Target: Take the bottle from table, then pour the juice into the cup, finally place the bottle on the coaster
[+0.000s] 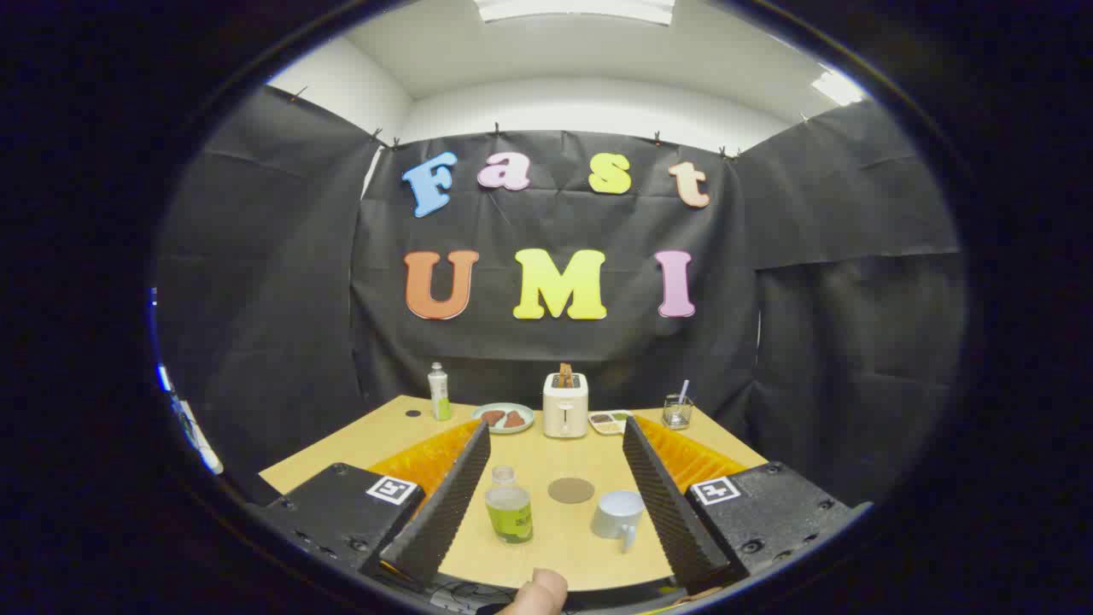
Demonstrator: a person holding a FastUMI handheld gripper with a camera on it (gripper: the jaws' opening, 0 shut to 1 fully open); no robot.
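The gripper is held above the near edge of the bench, fingers spread wide and holding nothing. The bottle, uncapped and upright with green-yellow juice in its lower part, stands between the fingers, just beside the left one. The cup stands near the right finger, handle toward the near edge. The round coaster lies flat between bottle and cup, slightly beyond both. Along the far edge stand a second bottle, a plate, a toaster, a small tray and a glass. A fingertip shows at the near edge.
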